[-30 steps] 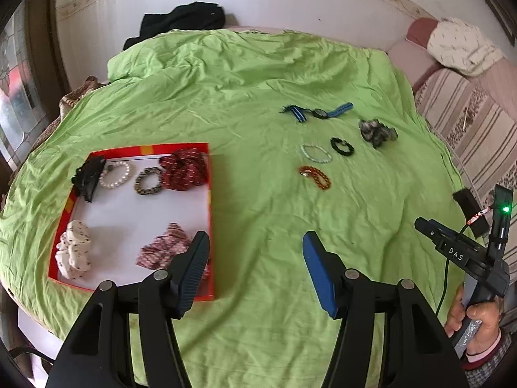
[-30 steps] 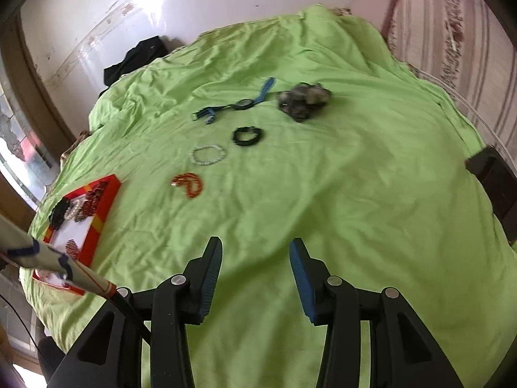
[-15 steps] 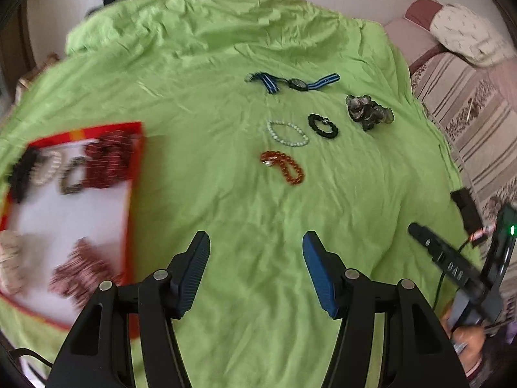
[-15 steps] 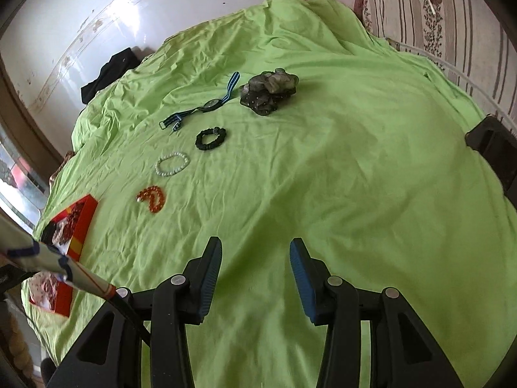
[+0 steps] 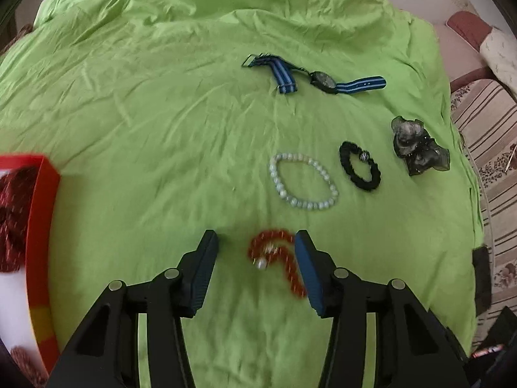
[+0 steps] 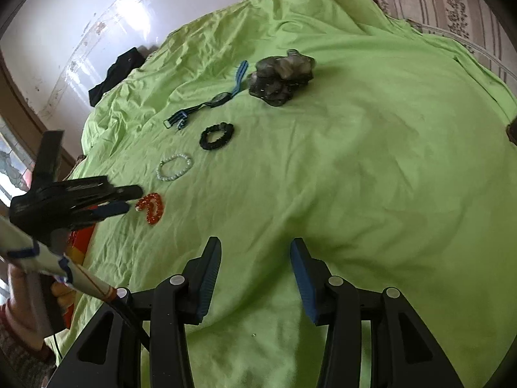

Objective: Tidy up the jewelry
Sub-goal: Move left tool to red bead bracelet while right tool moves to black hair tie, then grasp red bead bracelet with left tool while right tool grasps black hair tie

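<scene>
The left gripper (image 5: 255, 242) points down at the green sheet (image 5: 161, 135), and its jaws are closing with the red bead bracelet (image 5: 274, 255) between them. The pads do not press on it; the bracelet lies flat on the sheet, close against the blue right finger (image 5: 307, 271) and well clear of the other. From the right wrist view the same gripper (image 6: 129, 199) hovers just beside the bracelet (image 6: 150, 208), held by a hand (image 6: 29, 310) in a knitted sleeve.

Just beyond the red bracelet lies a pale bead bracelet (image 5: 303, 181), and to its right a black hair tie (image 5: 360, 166). Further right sits a grey sheer scrunchie (image 5: 416, 145). Beyond these lies a watch (image 5: 323, 80) with a blue striped strap, stretched out flat. At the left edge stands a red tray (image 5: 40, 226) with a dark red scrunchie (image 5: 13, 213) inside.

The right gripper (image 6: 255, 258) hangs over bare sheet, jaws partly apart with nothing between them.
</scene>
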`<state>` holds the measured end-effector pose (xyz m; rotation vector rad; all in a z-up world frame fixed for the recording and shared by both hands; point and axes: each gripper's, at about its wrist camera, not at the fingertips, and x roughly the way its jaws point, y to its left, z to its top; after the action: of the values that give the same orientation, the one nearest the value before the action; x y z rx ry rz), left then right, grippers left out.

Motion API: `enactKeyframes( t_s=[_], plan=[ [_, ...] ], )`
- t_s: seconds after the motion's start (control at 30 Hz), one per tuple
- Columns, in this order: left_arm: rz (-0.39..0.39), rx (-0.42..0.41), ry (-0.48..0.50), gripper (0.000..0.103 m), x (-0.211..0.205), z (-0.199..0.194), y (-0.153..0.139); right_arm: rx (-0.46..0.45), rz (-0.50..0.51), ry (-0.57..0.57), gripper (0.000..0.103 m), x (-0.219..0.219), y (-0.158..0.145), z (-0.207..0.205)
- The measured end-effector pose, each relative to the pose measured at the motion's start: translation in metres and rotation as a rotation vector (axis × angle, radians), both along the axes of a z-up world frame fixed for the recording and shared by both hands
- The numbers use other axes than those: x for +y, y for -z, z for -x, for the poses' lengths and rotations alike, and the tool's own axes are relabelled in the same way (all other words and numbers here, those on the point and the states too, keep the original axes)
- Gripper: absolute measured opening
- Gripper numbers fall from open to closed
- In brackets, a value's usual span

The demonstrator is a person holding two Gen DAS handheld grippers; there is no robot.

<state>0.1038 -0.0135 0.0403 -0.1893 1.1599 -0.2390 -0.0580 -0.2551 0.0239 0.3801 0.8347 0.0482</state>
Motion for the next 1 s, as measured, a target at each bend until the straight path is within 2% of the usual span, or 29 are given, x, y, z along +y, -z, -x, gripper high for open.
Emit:
enactKeyframes(
  t_s=[0.03, 0.07, 0.1, 0.2, 0.3, 0.4, 0.47, 0.53, 0.63, 0.7, 0.8, 0.83, 0.87, 0.9, 0.93, 0.97, 1.0],
  plan=[
    [0.002, -0.003, 0.019, 0.029, -0.004, -0.001, 0.001, -0.001, 0.005, -0.004, 0.049, 0.001, 0.000, -0.001],
    [0.006, 0.013, 0.050, 0.005, -0.009, -0.002, 0.004, 0.001, 0.008, -0.008, 0.049, 0.002, 0.002, -0.003],
    [0.002, 0.044, 0.079, 0.000, -0.015, -0.001, 0.009, 0.006, 0.009, -0.011, 0.049, 0.003, 0.003, -0.004],
    [-0.074, 0.021, 0.124, 0.000, -0.028, 0.015, 0.009, 0.013, 0.011, -0.010, 0.049, 0.003, 0.005, -0.005],
    [-0.059, 0.034, 0.101, 0.000, -0.014, 0.032, 0.007, 0.010, 0.012, -0.002, 0.049, 0.002, 0.005, -0.003],
    [-0.076, 0.023, 0.065, 0.000, 0.011, 0.048, 0.003, 0.011, 0.022, 0.006, 0.049, 0.004, 0.005, 0.001],
    [-0.052, 0.017, 0.052, 0.000, 0.022, 0.054, -0.002, 0.012, 0.030, 0.010, 0.049, 0.005, 0.006, 0.000],
    [0.006, 0.016, 0.063, 0.000, 0.028, 0.056, -0.006, 0.013, 0.037, 0.015, 0.049, 0.006, 0.007, 0.000],
    [0.100, 0.020, 0.060, 0.000, 0.020, 0.050, -0.010, 0.012, 0.035, 0.021, 0.049, 0.006, 0.007, 0.001],
    [0.122, 0.019, 0.058, 0.003, 0.005, 0.044, -0.008, 0.011, 0.029, 0.024, 0.049, 0.006, 0.007, 0.002],
    [0.083, 0.020, 0.070, 0.019, -0.020, 0.032, -0.001, 0.010, 0.014, 0.019, 0.051, 0.004, 0.008, 0.002],
    [0.060, 0.016, 0.076, 0.030, -0.026, 0.029, 0.002, 0.009, 0.008, 0.016, 0.053, 0.004, 0.008, 0.002],
    [0.023, 0.001, 0.083, 0.035, -0.032, 0.025, 0.004, 0.009, 0.003, 0.012, 0.054, 0.004, 0.009, 0.001],
    [-0.044, -0.031, 0.090, 0.035, -0.037, 0.023, 0.006, 0.010, -0.001, 0.010, 0.054, 0.004, 0.009, 0.001],
    [-0.095, -0.043, 0.100, 0.028, -0.040, 0.021, 0.008, 0.011, -0.003, 0.008, 0.054, 0.004, 0.009, 0.001],
    [-0.115, -0.034, 0.104, 0.014, -0.038, 0.021, 0.010, 0.010, -0.007, 0.006, 0.054, 0.003, 0.009, 0.001],
    [-0.115, -0.024, 0.101, 0.014, -0.033, 0.023, 0.010, 0.011, -0.011, 0.006, 0.054, 0.003, 0.009, 0.000]
  ],
)
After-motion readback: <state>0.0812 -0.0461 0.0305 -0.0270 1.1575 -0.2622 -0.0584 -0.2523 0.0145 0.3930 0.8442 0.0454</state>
